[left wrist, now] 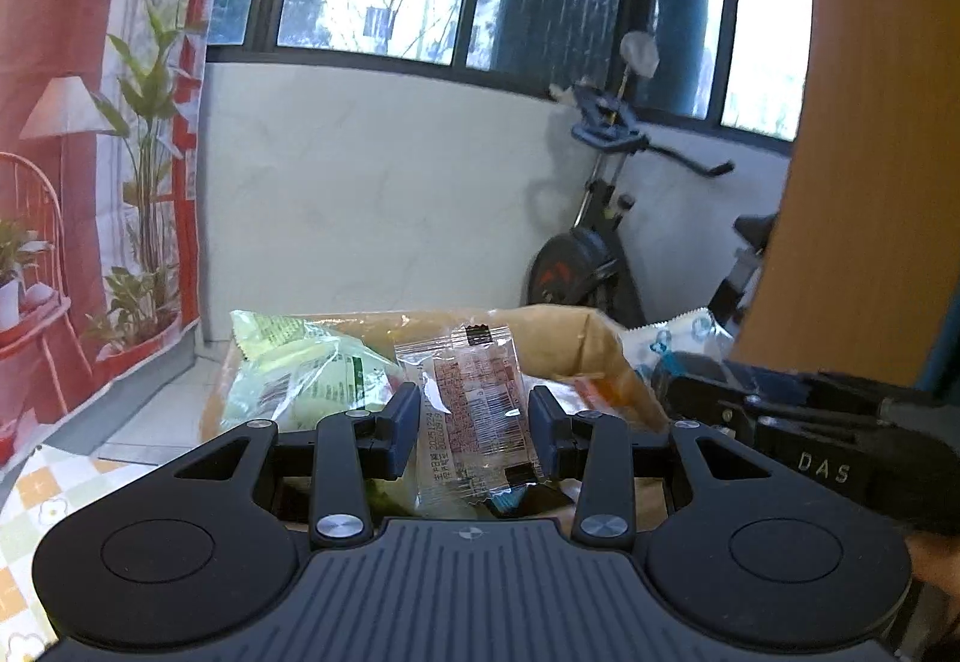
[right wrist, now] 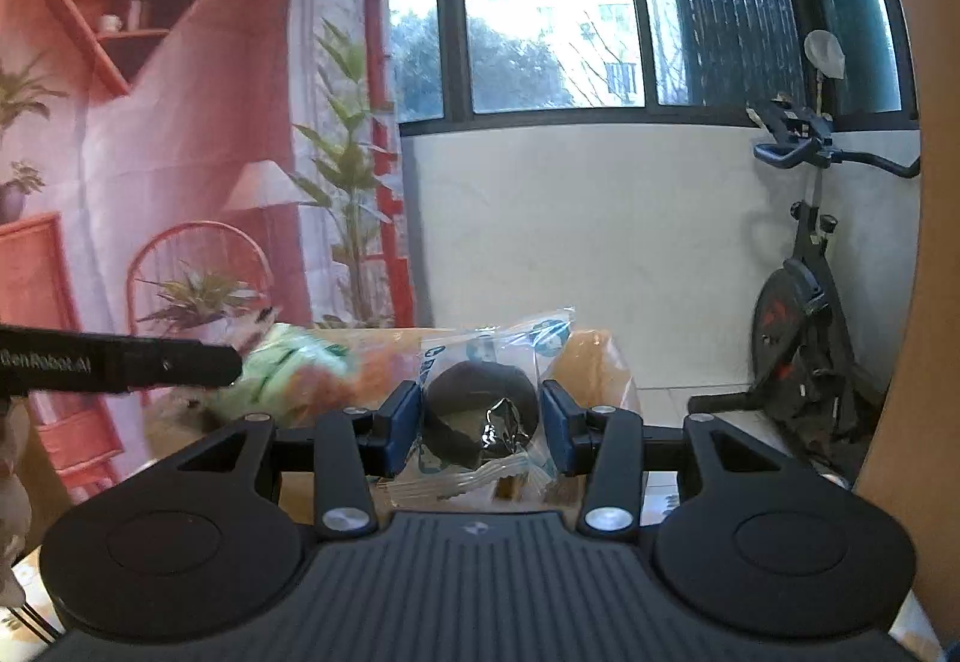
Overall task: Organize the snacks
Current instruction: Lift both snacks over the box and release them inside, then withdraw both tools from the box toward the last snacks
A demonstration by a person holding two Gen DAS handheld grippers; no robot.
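Left gripper (left wrist: 473, 431) clamped on a clear snack packet with red print (left wrist: 474, 410), long axis running up and away from the tool, top edge leaning toward the brown paper bag (left wrist: 576, 344). Right gripper (right wrist: 479, 425) clamped on a clear wrapper holding a dark round cake (right wrist: 480, 410), sitting squarely between the blue pads (right wrist: 401, 425). Bag directly ahead of both tools and a little below their tips, mouth open toward them. Green packets (left wrist: 300, 368) already bunched at the bag's left side, just beyond the left tool. Judged the nearer for a drop: the left, its packet overlapping the bag opening (though depth is hard to read through a fisheye). Right tool alongside, off to the left one's right, its cake also lined up with the bag's right half.
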